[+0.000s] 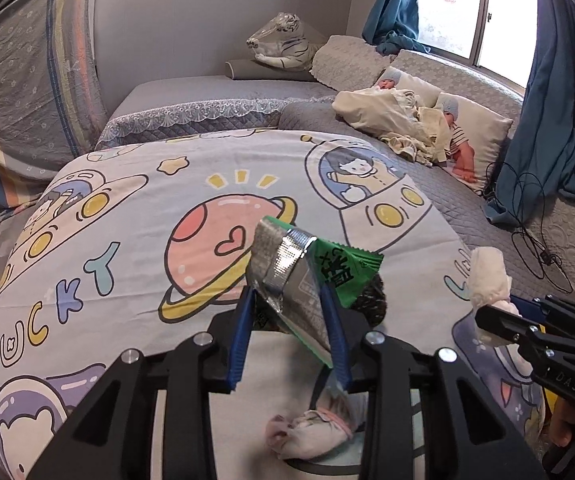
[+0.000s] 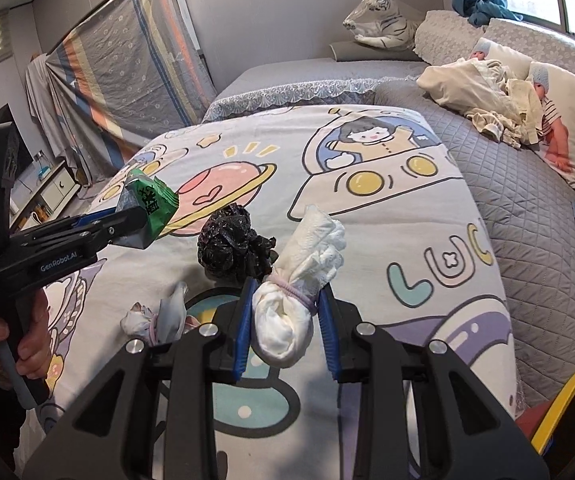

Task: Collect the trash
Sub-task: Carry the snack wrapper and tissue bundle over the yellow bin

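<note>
Your left gripper (image 1: pixel 291 300) is gripping a green wrapper (image 1: pixel 307 268) above the cartoon bedspread (image 1: pixel 135 208). Your right gripper (image 2: pixel 287 308) is clamping a tied white tissue bundle (image 2: pixel 295 300). A black bag (image 2: pixel 233 244) and another bundle (image 2: pixel 159 320) are lying on the bedspread.

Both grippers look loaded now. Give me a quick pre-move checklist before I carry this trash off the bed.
1. Left gripper shut on the green snack wrapper: ok, the pads pinch it and it hangs clear of the bedspread.
2. Right gripper shut on the white tied bundle: ok, gripped just below its pink elastic band.
3. Grippers clear of each other: ok, apart in both views.
4. Bed cleared of trash: not ok, the black crumpled bag and a second small tied bundle lie there.
5. Bin located: cannot tell, only a yellow rim shows at lower right.
</note>
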### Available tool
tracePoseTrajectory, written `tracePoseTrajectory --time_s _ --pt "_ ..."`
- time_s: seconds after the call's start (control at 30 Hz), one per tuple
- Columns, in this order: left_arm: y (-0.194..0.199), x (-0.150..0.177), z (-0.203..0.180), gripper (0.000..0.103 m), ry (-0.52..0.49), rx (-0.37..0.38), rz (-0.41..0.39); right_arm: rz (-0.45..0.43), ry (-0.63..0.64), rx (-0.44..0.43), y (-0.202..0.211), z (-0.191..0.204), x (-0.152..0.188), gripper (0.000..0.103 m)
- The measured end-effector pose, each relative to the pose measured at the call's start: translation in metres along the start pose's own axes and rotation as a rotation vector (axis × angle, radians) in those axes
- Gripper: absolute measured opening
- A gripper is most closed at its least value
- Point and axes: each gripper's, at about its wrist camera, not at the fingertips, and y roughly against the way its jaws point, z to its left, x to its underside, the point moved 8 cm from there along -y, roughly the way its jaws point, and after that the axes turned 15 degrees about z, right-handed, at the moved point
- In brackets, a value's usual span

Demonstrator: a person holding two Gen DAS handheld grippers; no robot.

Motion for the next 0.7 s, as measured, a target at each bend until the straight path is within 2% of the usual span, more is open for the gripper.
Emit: tracePoseTrajectory --time_s 0.3,0.7 --pt "0.036 0.007 -0.067 0.032 -0.119 0.059 -0.047 -0.062 -0.059 0.043 0.043 -0.035 0.013 0.028" --pt "0.066 0.014 -0.158 0.033 -0.271 0.157 -0.088 -0.155 -0.180 0.119 0.102 -0.103 0.039 0.028"
